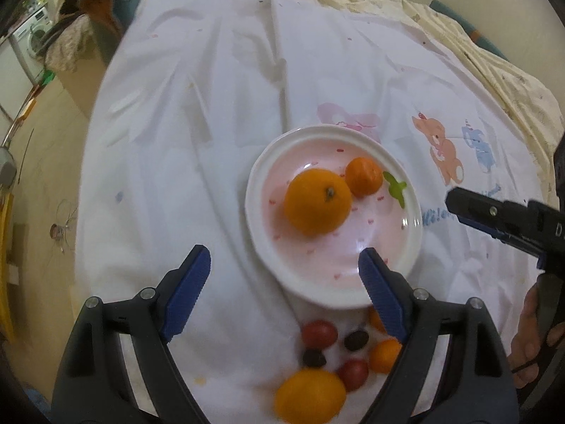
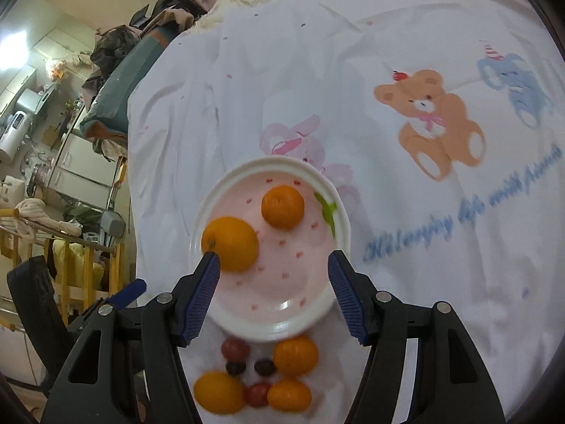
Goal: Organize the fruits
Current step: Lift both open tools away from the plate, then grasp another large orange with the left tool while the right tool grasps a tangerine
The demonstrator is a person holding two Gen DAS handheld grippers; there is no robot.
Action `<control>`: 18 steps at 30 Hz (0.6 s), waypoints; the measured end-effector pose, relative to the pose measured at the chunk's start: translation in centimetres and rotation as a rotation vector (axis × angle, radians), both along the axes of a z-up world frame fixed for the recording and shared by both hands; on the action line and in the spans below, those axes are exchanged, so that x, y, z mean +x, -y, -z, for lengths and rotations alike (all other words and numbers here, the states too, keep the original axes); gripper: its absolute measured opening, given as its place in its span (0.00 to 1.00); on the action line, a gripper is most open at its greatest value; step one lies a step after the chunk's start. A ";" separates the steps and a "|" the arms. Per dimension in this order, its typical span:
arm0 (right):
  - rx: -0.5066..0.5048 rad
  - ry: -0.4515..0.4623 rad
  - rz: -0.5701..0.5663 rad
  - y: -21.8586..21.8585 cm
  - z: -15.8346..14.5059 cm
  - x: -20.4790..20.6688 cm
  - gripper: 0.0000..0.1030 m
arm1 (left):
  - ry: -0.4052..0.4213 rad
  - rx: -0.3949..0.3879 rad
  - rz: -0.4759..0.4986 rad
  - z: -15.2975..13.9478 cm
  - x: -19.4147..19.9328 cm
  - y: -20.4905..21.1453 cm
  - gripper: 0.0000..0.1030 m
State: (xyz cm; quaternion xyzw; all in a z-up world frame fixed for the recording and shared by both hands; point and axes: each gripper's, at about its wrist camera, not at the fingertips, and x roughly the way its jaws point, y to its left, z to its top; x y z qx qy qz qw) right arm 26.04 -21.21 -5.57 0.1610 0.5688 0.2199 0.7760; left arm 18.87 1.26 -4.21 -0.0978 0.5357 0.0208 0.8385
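Two oranges (image 2: pixel 229 243) on the plate (image 2: pixel 208 212); both grippers' jaws wide, nothing between them

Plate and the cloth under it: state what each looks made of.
Plate: glazed ceramic or melamine, hard to tell; glossy white rim, pink printed centre, a bright glare spot. Cloth: thin woven fabric, matt, creased into soft folds, printed with cartoon animals.

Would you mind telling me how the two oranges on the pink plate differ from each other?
The larger orange is plainly bigger than the smaller orange. The larger one is a lighter yellow-orange; the smaller is a deeper orange. In the right wrist view the larger sits near the plate's left rim, while the smaller lies further from the camera, closer to the green leaf print. Both are round, whole citrus fruits resting on the plate, held by neither gripper.
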 end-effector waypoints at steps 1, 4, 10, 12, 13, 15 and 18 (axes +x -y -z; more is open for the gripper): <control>-0.002 0.008 -0.001 0.1 -0.3 -0.8 0.64 | 0.002 -0.004 -0.002 -0.2 -0.6 -0.1 0.81; -0.010 0.020 -0.008 0.2 -0.7 -2.7 0.64 | 0.008 -0.021 -0.008 -0.9 -2.2 -0.3 0.81; -0.038 0.037 -0.028 0.2 -1.0 -6.5 0.64 | 0.027 -0.037 -0.013 -1.8 -5.8 -0.3 0.81; -0.046 0.036 -0.032 0.3 -0.8 -7.6 0.64 | 0.025 -0.047 -0.018 -1.8 -6.7 -0.3 0.81; -0.048 0.034 -0.033 0.3 -0.7 -8.1 0.64 | 0.021 -0.056 -0.021 -1.6 -7.2 -0.2 0.81; -0.054 0.028 -0.033 0.5 -0.3 -9.1 0.64 | 0.010 -0.065 -0.024 -1.2 -8.1 -0.1 0.81; -0.069 0.009 -0.028 0.7 0.6 -10.4 0.64 | -0.012 -0.064 -0.019 -0.4 -9.2 0.2 0.81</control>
